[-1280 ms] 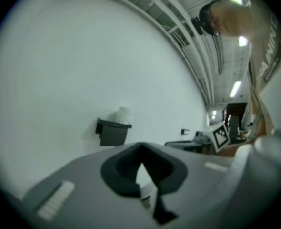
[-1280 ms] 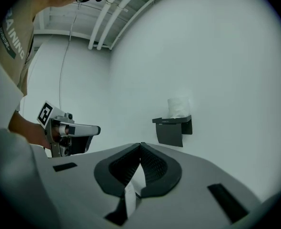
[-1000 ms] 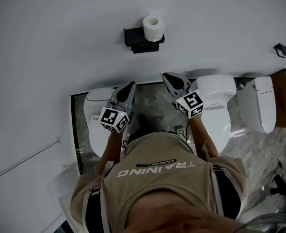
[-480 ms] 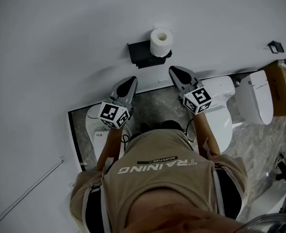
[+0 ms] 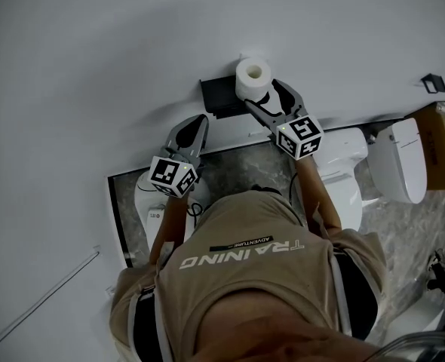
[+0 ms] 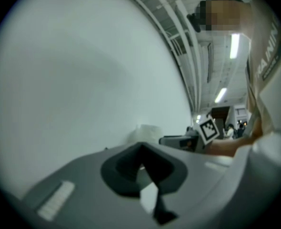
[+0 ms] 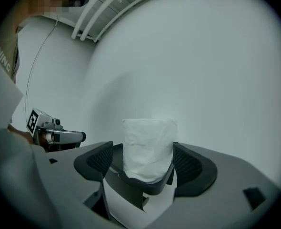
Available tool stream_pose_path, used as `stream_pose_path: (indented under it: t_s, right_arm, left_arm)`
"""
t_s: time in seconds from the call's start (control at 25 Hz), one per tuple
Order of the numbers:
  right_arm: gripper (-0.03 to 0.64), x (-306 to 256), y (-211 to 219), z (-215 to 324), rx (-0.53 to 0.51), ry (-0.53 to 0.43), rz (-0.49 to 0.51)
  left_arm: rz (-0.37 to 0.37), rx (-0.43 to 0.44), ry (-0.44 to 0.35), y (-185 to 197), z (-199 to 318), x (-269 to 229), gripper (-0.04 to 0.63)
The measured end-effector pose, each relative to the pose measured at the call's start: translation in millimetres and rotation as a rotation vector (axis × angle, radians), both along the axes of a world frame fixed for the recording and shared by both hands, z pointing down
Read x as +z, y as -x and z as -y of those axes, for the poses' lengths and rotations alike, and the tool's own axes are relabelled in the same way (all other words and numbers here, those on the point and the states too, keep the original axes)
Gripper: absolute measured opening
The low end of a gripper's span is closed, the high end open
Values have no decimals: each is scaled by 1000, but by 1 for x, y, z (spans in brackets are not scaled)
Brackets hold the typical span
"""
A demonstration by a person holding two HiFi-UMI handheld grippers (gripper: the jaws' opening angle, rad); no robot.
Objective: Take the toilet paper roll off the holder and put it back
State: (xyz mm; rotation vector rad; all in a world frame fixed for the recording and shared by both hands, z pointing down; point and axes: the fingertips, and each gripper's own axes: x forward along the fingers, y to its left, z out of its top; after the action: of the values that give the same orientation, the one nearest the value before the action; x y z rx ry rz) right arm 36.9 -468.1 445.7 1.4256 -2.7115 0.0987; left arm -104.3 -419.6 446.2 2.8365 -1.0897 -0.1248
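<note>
So, compared with half a second ago, the right gripper (image 5: pixel 265 95) has moved up from just below the holder (image 5: pixel 218 96). It now sits around the toilet paper roll (image 5: pixel 253 75) in the upper middle of the head view. In its own view the jaws stand apart with the roll between them. The pad (image 7: pixel 190 163) toward the right of that frame looks right up against the paper and the other one shows a gap, so it's bracketing the roll, not squeezing it. The roll is upright on the black holder, which is fixed to the white wall (image 5: pixel 94 51). The left gripper (image 5: pixel 198 121) has barely shifted. It's lower left of the holder and apart from it, jaws pressed together with nothing in them. A white toilet (image 5: pixel 342 164) sits lower right of the holder.
</note>
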Motion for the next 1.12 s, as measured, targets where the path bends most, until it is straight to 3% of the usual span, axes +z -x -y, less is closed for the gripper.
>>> stream_pose_path:
  t_s: [0.28,0.72,0.92,1.12]
  right_arm:
    - [365,7,18,34,-38,10,-82]
    - [363,3,13,46,6,11,-105]
    - [362,-12,15,24,5,-43,-92]
    - [363,-26,13,-16,16,-111,-74]
  left_arm:
    - [-4,-49,9,3,5,3,0]
    - [12,-108,-1,14,-6,-4,0]
    - [9,-80,24,15,-16,5,0]
    - [10,1,55,6,-38,20,0]
